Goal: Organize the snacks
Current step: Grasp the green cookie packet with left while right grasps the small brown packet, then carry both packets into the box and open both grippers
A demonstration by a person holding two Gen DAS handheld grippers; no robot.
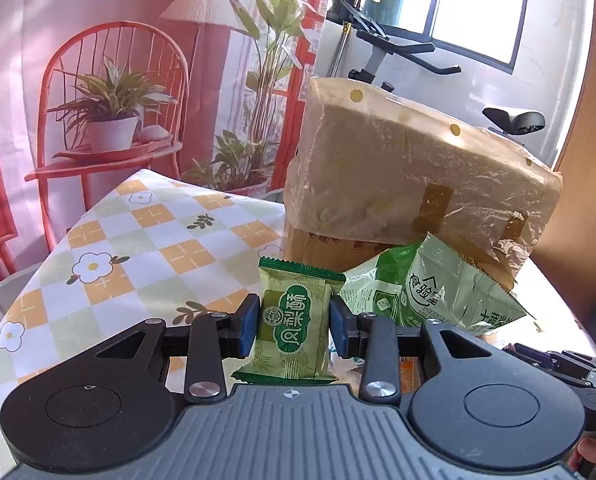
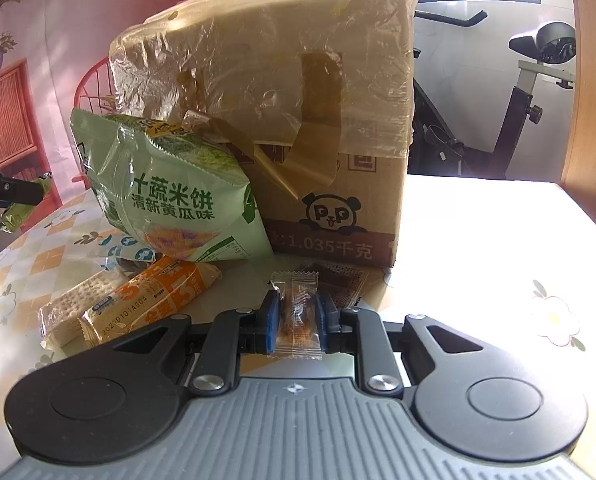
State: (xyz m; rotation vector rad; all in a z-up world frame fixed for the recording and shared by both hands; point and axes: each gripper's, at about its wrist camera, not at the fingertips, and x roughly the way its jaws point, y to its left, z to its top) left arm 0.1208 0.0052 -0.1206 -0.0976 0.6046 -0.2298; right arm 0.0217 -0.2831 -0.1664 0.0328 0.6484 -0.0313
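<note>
Green pastry pkt [image 1: 294,320] sits pinched in left gripper [image 1: 294,322], small clear-wrapped snack [image 2: 296,316] clamped in right gripper [image 2: 296,318], cardboard box [image 2: 298,120] just ahead w/ other pkts: carry step, next probably needs a drop spot.

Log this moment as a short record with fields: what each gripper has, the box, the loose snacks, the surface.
left gripper: shut on green pastry packet, held upright
right gripper: shut on small clear-wrapped snack
cardboard box: on the table, wrapped in plastic film and brown tape, panda print on its side
light green rice cracker bag: leaning against the box
loose snacks: orange cracker pack and clear cracker pack, lying in front of the bag
table: checked floral cloth
</note>
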